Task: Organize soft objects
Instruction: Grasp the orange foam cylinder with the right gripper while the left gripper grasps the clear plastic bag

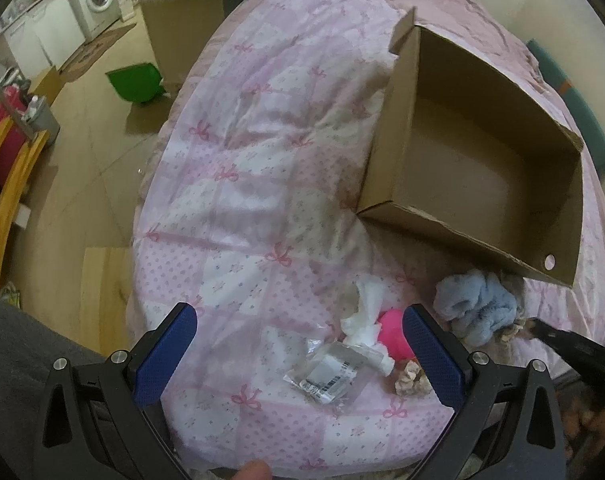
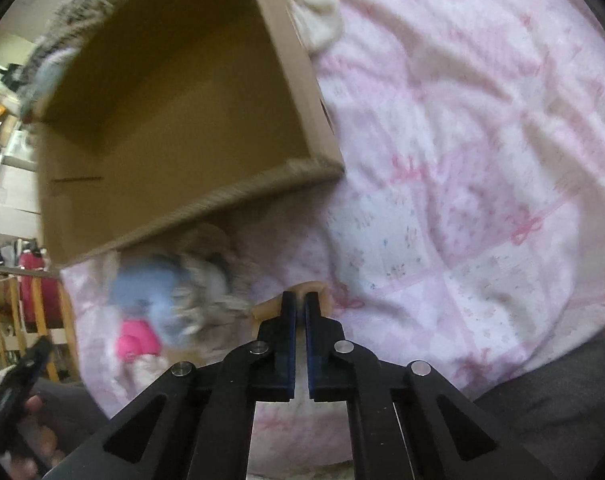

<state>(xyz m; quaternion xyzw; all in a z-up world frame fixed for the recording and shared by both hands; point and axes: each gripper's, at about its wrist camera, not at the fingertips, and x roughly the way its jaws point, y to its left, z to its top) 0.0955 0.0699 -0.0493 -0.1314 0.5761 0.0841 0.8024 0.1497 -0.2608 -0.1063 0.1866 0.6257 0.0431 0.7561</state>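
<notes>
Lower centre, right gripper (image 2: 300, 300) pinches a tan soft item (image 2: 308, 289) thinly; it could slip before the cardboard box (image 2: 174, 208); left gripper (image 1: 298, 320) gapes.

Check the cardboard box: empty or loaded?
Empty. The cardboard box shows bare floor in both views; the blue fluffy cloth lies outside on the quilt.

Both views carry strong fisheye curvature, with black vignetted corners and bent lines toward the rim. Light is soft, dim and warm, with no clear source and no harsh glare. The left wrist view is fairly sharp; the open brown cardboard box (image 1: 478, 152) holds deep shade inside and casts a faint shadow on the pink patterned quilt (image 1: 242, 184). The right wrist view is smeared throughout, and the fluffy pale blue cloth (image 2: 150, 296) is blurred.
</notes>
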